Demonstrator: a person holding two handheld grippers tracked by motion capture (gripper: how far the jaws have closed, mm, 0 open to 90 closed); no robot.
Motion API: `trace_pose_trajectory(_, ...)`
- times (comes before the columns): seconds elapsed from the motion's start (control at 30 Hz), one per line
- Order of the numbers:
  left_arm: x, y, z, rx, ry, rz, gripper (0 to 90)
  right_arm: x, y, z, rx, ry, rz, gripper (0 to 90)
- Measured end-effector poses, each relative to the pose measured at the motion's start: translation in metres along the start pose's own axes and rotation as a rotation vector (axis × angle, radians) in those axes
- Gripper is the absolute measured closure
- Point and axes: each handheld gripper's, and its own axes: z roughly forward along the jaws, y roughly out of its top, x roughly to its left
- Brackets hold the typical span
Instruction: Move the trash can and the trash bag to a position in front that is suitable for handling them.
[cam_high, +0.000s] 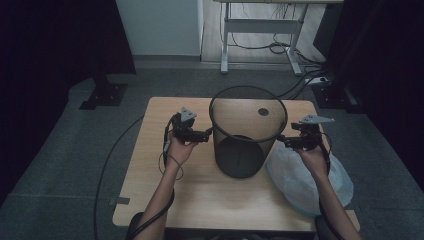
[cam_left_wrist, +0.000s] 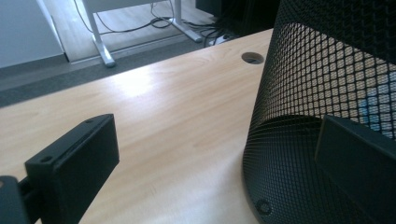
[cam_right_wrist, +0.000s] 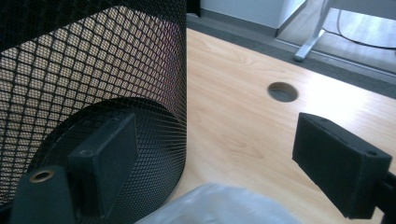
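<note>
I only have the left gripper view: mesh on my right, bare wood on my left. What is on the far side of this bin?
Observer: A white plastic bag lies on the table against the mesh wastebasket's far side, under the right gripper.
Operator: Is the right gripper holding anything?
Observer: No. In the right gripper view its fingers stand apart, open beside the basket wall, with nothing between them.
Operator: Is anything inside the bin?
Observer: The high view looks down into it, and it looks empty to the dark bottom.
</note>
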Motion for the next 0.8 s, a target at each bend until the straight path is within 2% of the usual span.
trace_pose_trajectory(0.07, -0.001, -0.006, -0.008, -0.006, -0.007, -0.013, 0.0, 0.007, -0.002, -0.002, 0.0, 0.011, -0.001, 13.5)
trace_pose_trajectory(0.17, -0.001, -0.017, -0.025, -0.014, -0.023, -0.031, 0.0, 0.02, -0.003, -0.005, 0.002, 0.003, -0.015, 13.8)
trace_pose_trajectory(0.23, 0.001, -0.018, -0.028, -0.012, -0.023, -0.032, 0.0, 0.022, -0.002, -0.006, 0.007, 0.012, -0.021, 13.5)
trace_pose_trajectory(0.3, 0.006, -0.017, -0.03, -0.016, -0.001, -0.038, 0.0, 0.025, 0.0, -0.005, 0.014, 0.04, -0.037, 13.1)
trace_pose_trajectory(0.43, 0.015, -0.009, -0.029, -0.032, 0.047, -0.066, 0.0, 0.022, 0.009, -0.001, 0.0, 0.033, -0.016, 7.5)
trace_pose_trajectory(0.57, 0.016, -0.001, -0.019, -0.013, 0.074, -0.046, 0.0, 0.015, 0.012, 0.008, 0.009, 0.038, 0.004, 6.5)
trace_pose_trajectory(0.67, 0.011, 0.001, -0.014, -0.011, 0.068, -0.038, 0.0, 0.013, 0.01, 0.015, 0.007, 0.037, 0.024, 5.9)
trace_pose_trajectory(0.7, 0.009, 0.001, -0.014, -0.012, 0.078, -0.033, 0.0, 0.013, 0.009, 0.015, 0.004, 0.033, 0.026, 5.9)
trace_pose_trajectory(0.8, 0.008, 0.001, -0.018, -0.002, 0.074, -0.032, 0.0, 0.015, 0.007, 0.013, 0.013, 0.034, 0.015, 5.5)
